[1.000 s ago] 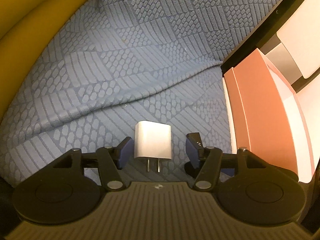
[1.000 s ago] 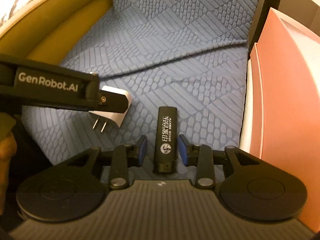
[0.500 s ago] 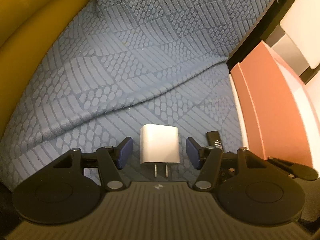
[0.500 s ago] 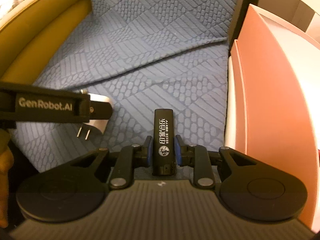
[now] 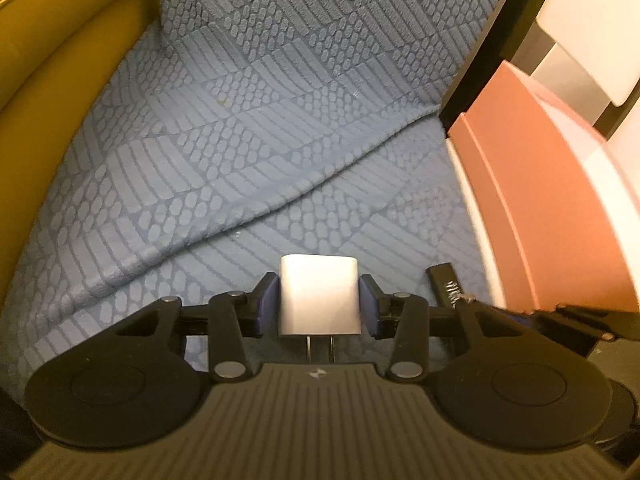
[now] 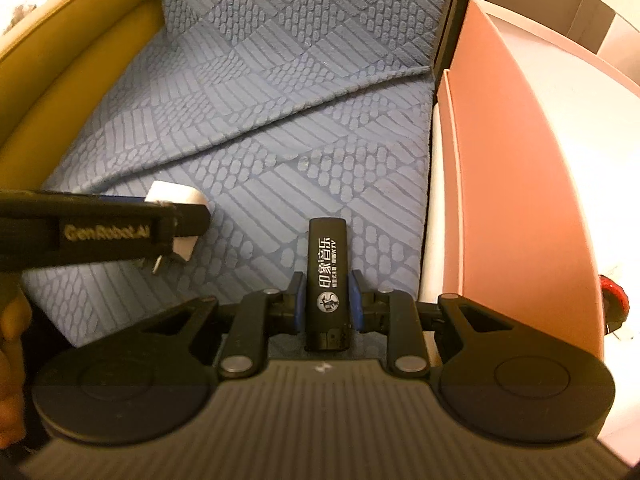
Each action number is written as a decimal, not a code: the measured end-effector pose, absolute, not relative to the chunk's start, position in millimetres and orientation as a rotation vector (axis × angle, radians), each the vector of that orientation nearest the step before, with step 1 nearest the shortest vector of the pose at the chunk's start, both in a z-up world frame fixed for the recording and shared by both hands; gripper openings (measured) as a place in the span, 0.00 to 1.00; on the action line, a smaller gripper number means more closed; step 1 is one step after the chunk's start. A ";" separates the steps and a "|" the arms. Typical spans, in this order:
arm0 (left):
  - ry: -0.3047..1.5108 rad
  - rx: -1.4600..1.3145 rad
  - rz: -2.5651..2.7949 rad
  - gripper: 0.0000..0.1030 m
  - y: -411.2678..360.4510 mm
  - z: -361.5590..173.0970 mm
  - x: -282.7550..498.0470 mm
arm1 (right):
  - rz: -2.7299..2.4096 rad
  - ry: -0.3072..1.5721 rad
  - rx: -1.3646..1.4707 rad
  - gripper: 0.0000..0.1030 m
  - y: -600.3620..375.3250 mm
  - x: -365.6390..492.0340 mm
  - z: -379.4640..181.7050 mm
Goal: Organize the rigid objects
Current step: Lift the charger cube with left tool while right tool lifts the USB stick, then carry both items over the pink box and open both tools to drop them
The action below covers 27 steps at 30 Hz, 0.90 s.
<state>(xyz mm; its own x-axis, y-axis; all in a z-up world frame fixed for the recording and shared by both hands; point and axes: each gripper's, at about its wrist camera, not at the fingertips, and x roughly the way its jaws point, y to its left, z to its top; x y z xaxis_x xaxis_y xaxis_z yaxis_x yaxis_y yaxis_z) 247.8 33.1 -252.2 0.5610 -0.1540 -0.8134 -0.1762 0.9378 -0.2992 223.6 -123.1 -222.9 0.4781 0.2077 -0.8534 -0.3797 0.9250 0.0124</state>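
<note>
White plug adapter, near centre of blue textured cloth, left gripper jaws closing on its sides; black lighter clamped in right gripper; seat squarely before lifting toward pink box, right.

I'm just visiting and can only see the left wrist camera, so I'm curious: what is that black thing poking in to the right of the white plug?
Observer: A black stick printed with white characters and a round logo.
Operator: Is it loose?
Observer: No. The right gripper is shut on it, with a blue pad against each side.
Operator: Anything in the pink box?
Observer: Something red shows past the pink box wall, but too little of it to name.
</note>
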 end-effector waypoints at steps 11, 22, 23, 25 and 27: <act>0.916 -0.394 -0.006 0.48 34.4 -206.2 248.9 | 0.414 0.953 -0.130 0.25 -137.1 224.1 -185.5; 0.845 -0.417 -0.047 0.48 8.6 -129.9 248.2 | 0.438 0.832 -0.068 0.25 -173.5 230.6 -109.1; 0.835 -0.413 -0.047 0.48 5.0 -122.4 249.1 | 0.438 0.821 -0.061 0.25 -178.1 231.4 -101.4; 0.814 -0.411 -0.050 0.48 -2.4 -107.1 250.4 | 0.434 0.796 -0.054 0.25 -186.6 233.0 -85.9; 0.799 -0.414 -0.052 0.48 -9.6 -93.7 252.3 | 0.428 0.777 -0.052 0.25 -195.6 235.9 -72.2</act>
